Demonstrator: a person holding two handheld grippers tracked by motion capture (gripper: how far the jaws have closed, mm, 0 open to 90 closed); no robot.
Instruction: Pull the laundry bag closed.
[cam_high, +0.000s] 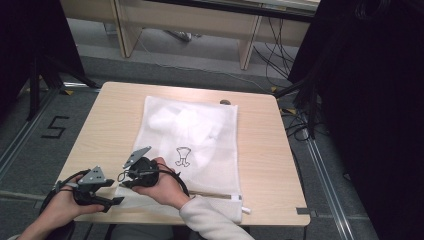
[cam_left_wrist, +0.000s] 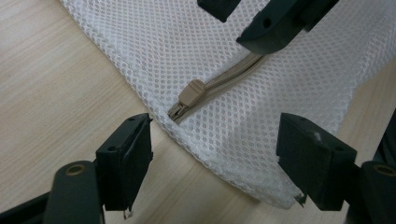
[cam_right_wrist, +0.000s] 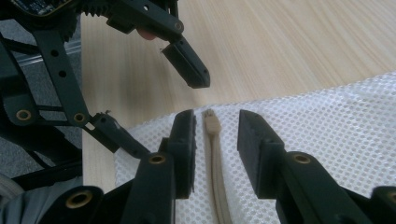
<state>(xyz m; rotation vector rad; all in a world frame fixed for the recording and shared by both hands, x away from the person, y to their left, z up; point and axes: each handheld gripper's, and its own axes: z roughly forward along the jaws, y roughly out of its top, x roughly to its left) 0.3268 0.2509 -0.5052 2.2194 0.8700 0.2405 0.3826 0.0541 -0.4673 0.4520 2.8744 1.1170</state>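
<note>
A white mesh bag (cam_high: 192, 145) lies flat on the surface (cam_high: 260, 165), with something soft and white inside its far part and a little black drawing near the middle. A tan zipper (cam_right_wrist: 215, 177) runs along the near edge of the bag. Its pull (cam_left_wrist: 192, 92) sits at the near left corner, so the bag looks zipped shut.

Both tools are down at that corner. The left tool (cam_high: 112, 192) sits at the near left edge of the surface, just off the bag. Its jaws are wide apart and hold nothing. In the left gripper view the pull lies ahead of them, between the two jaws but farther on.

The right tool (cam_high: 127, 177) is just beside it, over the bag's edge. Its jaws are a little apart, one on each side of the zipper line, with the pull (cam_right_wrist: 211, 123) just past the tips. They are not squeezing anything yet.

The step in hand looks like getting hold of the zipper to open the bag. Next, the right tool should slide a bit forward and pinch the pull. The left tool should press or grab the mesh at the corner so the bag does not slide. Then the pull can be drawn to the right along the near edge.
</note>
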